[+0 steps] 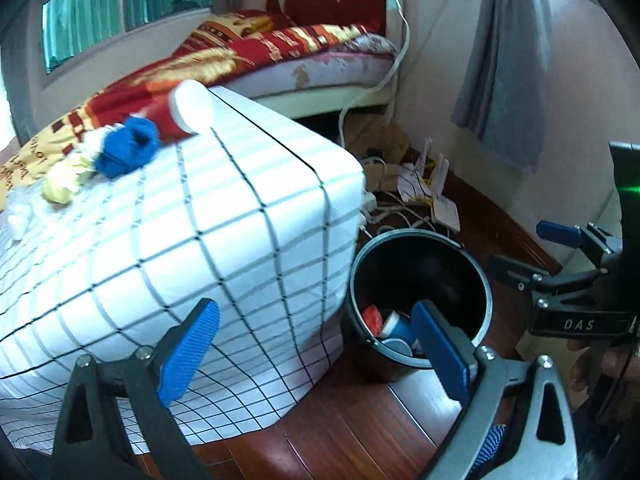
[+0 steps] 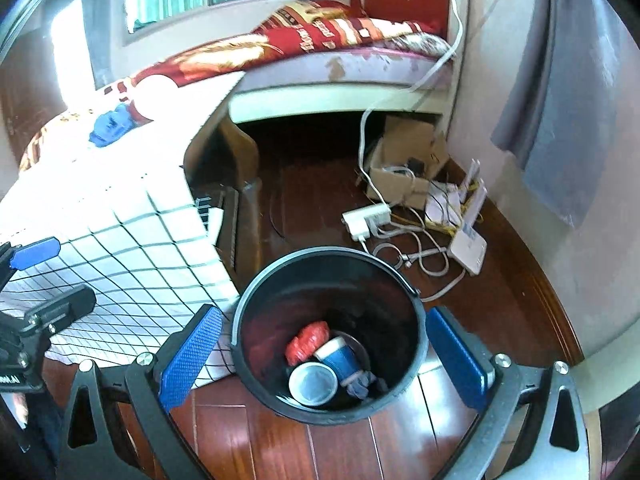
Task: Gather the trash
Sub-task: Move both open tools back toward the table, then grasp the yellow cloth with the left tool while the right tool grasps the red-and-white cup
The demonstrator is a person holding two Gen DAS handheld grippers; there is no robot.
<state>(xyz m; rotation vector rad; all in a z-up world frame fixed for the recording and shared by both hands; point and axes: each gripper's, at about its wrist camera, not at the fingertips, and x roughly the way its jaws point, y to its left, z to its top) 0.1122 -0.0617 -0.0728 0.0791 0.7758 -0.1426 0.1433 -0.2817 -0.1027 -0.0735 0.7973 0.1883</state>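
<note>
A black bin [image 2: 416, 344] stands on the wood floor beside a checked-cloth table [image 1: 180, 240]. Inside lie a red crumpled wad [image 2: 307, 340], blue paper cups [image 2: 338, 358] and a grey scrap. On the table lie a red cup [image 1: 182, 114] on its side, a blue crumpled piece [image 1: 128, 150], a yellow wad [image 1: 66, 180] and white tissue [image 1: 18, 216]. My left gripper [image 1: 316, 344] is open and empty at the table's corner, beside the bin [image 1: 460, 264]. My right gripper [image 2: 324, 356] is open and empty above the bin; it also shows in the left wrist view [image 1: 528, 252].
A bed [image 2: 340, 68] with a red patterned quilt stands behind the table. A cardboard box [image 2: 408, 152], a power strip [image 2: 368, 218], a white router [image 2: 468, 246] and tangled cables lie on the floor by the wall. A grey cloth [image 2: 560, 100] hangs at right.
</note>
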